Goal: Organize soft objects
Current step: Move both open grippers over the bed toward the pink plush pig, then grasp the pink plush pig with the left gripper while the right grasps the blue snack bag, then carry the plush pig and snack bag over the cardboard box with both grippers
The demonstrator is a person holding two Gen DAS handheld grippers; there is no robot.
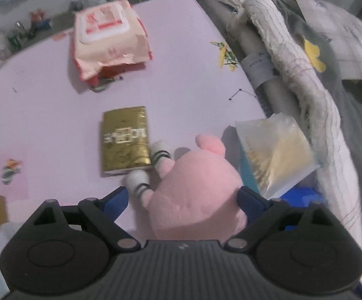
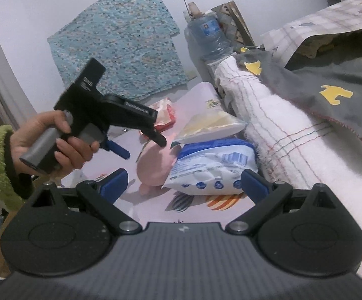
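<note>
STEP: I'm reaching for the pink plush (image 1: 196,190) on the worktop (image 1: 43,115) | LEFT: left claw (image 1: 183,200) spread wide, straddling plush, beside gold pack (image 1: 124,140) | RIGHT: right claw (image 2: 183,182) released, empty, facing blue pack (image 2: 213,167) | NEXT: clench gently on the plush, I judge.

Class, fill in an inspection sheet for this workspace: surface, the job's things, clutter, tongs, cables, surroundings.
Surface: pink table, printed pictures on it.
Job's things: pink plush toy; gold tissue pack touching its feet; pink wipes pack farther off; blue wipes pack; clear bag.
Clutter: small scraps on the table.
Tongs: left tongs open around the plush toy; right tongs open, empty.
Cables: nothing seen.
Surroundings: bedding beside the table; water bottle; patterned cloth on the wall.
</note>
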